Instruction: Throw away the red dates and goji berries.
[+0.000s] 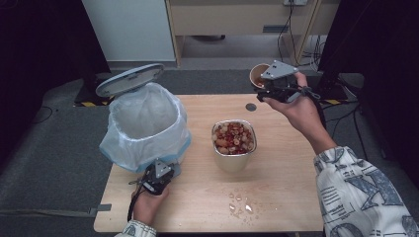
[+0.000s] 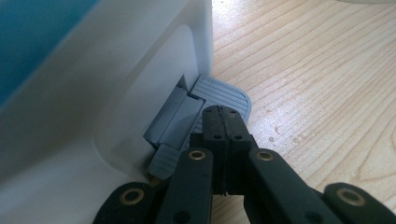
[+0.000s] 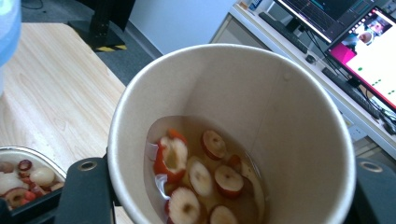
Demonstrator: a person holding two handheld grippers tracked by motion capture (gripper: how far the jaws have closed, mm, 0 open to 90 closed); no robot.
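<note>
Paper cup sits pinched between the right gripper's jaws, roughly upright, several fruit slices in liquid inside, maybe eight. Left gripper, jaws pressed together, tips on the one grey pedal. One lined bin, lid up, lies well left of the cup; one steel bowl between.
</note>
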